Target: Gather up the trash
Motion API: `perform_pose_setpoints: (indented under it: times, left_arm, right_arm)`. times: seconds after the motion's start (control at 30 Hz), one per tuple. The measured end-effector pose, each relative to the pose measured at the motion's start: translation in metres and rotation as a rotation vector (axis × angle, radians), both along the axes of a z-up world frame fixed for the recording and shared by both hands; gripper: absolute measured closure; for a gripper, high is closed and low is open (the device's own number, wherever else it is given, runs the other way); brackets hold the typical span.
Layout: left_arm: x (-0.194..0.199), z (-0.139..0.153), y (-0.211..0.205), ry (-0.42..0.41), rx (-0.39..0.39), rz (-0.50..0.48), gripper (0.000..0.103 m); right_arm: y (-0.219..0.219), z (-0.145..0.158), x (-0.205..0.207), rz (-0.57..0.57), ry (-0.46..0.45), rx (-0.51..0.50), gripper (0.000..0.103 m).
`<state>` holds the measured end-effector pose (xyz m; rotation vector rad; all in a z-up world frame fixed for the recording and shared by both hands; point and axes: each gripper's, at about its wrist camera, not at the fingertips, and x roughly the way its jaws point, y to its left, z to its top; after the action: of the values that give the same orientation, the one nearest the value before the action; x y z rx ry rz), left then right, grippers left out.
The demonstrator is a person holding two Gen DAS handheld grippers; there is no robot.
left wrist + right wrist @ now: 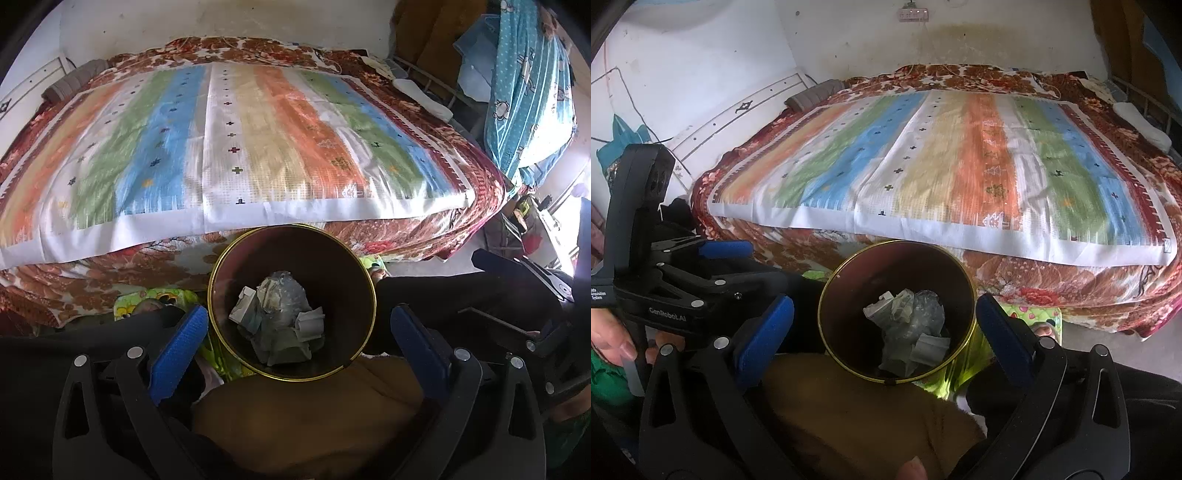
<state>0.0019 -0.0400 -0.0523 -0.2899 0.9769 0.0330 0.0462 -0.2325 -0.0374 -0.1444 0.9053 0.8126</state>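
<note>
Left gripper (295, 339) and right gripper (884, 328) both spread wide, empty — between each pair of blue fingers, round gold-rimmed dark bin (360, 280) holding crumpled paper and plastic trash (279, 317).

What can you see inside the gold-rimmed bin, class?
Inside the bin lies crumpled trash: clear plastic wrap and pieces of white paper or card. Whatever sits beneath that pile is covered and cannot be seen.

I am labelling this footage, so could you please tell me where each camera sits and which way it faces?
Left wrist: on the left tongs, open, angled down into the bin at the bed's foot; right tongs show at right.
Right wrist: on the right tongs, open, over the bin; left tongs and a hand show at left.
Shared: bin, crumpled trash, striped cover.
</note>
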Motion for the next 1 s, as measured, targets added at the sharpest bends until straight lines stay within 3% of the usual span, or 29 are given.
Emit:
perform_pose_setpoints:
  times: [1.0]
  left_arm:
    - [0.0021, -0.0054, 0.0011, 0.014, -0.005, 0.002, 0.006]
  right_arm:
    - [0.0038, -0.0045, 0.0006, 0.01, 0.026, -0.004, 0.009]
